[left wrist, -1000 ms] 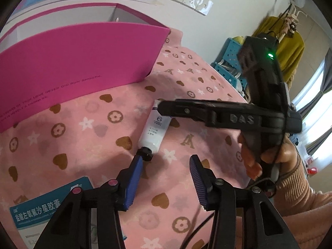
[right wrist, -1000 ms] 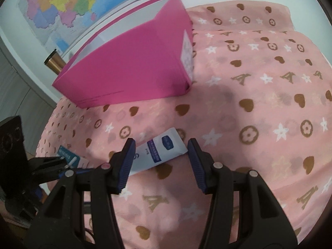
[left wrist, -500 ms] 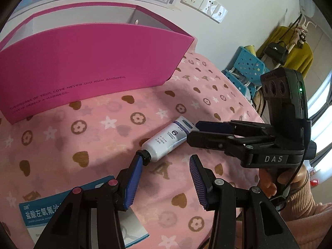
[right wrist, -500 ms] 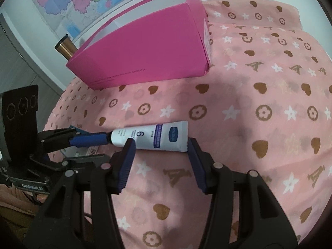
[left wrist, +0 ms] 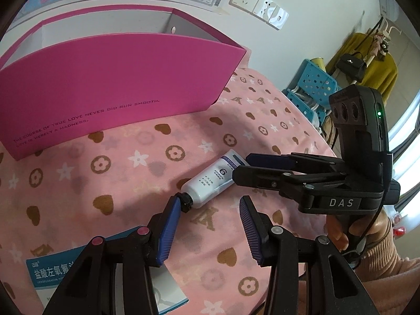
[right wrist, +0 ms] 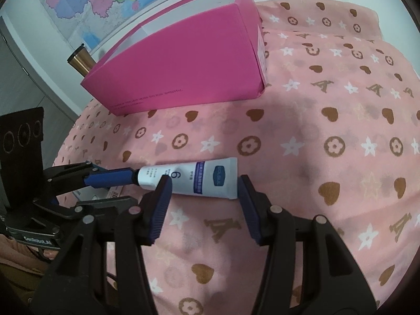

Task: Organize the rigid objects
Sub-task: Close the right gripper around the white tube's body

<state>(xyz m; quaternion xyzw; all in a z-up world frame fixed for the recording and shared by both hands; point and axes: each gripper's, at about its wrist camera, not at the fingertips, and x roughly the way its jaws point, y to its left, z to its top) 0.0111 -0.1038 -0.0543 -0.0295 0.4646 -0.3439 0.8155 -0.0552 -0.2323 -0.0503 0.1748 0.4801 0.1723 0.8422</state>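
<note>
The pink cloth (right wrist: 328,110), printed with brown hearts, white stars, ringed flowers and letter A's, is covering the whole surface. The open-topped magenta box (left wrist: 110,84) is standing at the far side of the cloth from the tube; small print is running along its front wall, reading "THE COURSE OF TRUE LOVE NEVER DID RUN SMOOTH" and, below that, "LOVE IS MERELY A MADNESS."

The right gripper (right wrist: 200,187), marked "DAS" on its black body, is reaching over the tube's flat end with its jaws apart; one pad looks just beside or against that crimped end, and contact cannot be told. The left gripper (left wrist: 210,206) is sitting at the tube's cap end, jaws apart, its left pad at the black cap.

A teal and white medicine carton (left wrist: 50,270) printed with Chinese characters is lying on the near side of the tube, partly under the left gripper.

The white tube (right wrist: 194,178) is lying flat on the cloth between the two grippers, showing a large "6" and a blue label whose letters are too small to read.
</note>
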